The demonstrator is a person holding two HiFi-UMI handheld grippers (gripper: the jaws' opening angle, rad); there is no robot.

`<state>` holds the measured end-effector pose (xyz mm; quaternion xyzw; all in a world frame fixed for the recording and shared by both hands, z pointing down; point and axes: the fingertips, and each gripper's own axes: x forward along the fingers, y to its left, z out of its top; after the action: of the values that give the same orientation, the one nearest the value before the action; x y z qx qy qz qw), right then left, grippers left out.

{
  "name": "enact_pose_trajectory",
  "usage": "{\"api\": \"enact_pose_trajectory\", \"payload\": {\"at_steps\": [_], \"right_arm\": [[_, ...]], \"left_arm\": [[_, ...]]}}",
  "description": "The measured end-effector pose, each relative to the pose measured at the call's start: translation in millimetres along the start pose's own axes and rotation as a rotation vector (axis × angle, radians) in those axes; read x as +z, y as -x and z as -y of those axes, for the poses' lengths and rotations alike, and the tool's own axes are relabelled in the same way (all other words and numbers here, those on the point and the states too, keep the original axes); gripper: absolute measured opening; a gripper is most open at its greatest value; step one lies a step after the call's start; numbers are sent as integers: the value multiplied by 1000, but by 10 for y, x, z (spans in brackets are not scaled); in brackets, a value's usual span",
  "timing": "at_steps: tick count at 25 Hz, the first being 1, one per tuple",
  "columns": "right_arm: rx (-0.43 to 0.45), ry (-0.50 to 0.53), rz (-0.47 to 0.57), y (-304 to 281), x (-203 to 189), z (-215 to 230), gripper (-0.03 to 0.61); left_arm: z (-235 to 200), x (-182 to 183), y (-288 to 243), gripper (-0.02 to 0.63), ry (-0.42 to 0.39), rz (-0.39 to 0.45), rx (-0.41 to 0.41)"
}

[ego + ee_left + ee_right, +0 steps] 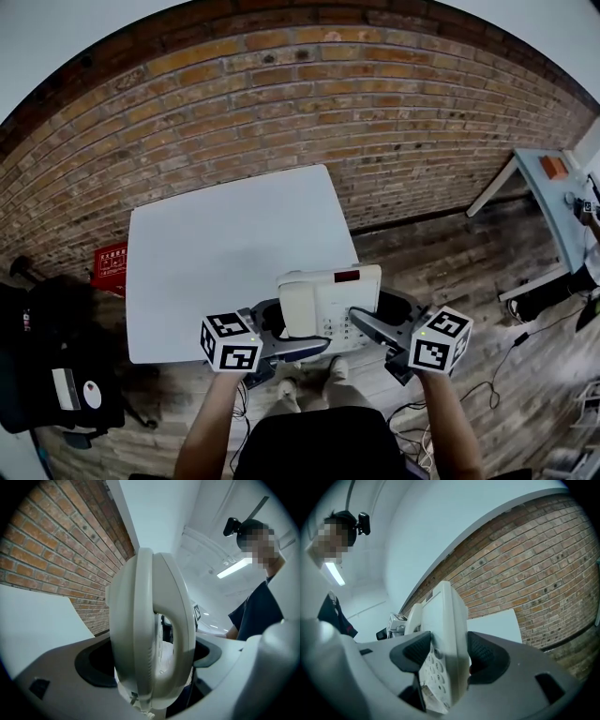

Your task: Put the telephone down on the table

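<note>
One telephone [328,292]; two claws [298,335] [373,326]; two tables [220,244] [551,208].

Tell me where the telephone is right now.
In the head view the telephone is low centre, gripped between the left tool and the right tool, at the near right corner of the white table.

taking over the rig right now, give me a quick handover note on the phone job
Left gripper: shut on the telephone, at its handset side.
Right gripper: shut on the same telephone, at its keypad side.
Where: the telephone is held between the two at the near right corner of the white table, partly past its edge. It looks clear of the surface.
Done: telephone gripped from both sides.
Left: set it flat on the tabletop, farther in from the edge, then open both.
</note>
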<state>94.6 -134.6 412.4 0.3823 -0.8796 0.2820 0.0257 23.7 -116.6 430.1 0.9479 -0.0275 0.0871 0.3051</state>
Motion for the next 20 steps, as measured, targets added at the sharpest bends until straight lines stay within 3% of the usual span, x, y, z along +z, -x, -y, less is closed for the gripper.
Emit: {"api": "enact_pose_trajectory", "payload": {"at_steps": [20], "right_arm": [[49,-112,-138,-380,-399,955,245]], "left_arm": [[-835,-325,-482,449,171,-38,79]]}}
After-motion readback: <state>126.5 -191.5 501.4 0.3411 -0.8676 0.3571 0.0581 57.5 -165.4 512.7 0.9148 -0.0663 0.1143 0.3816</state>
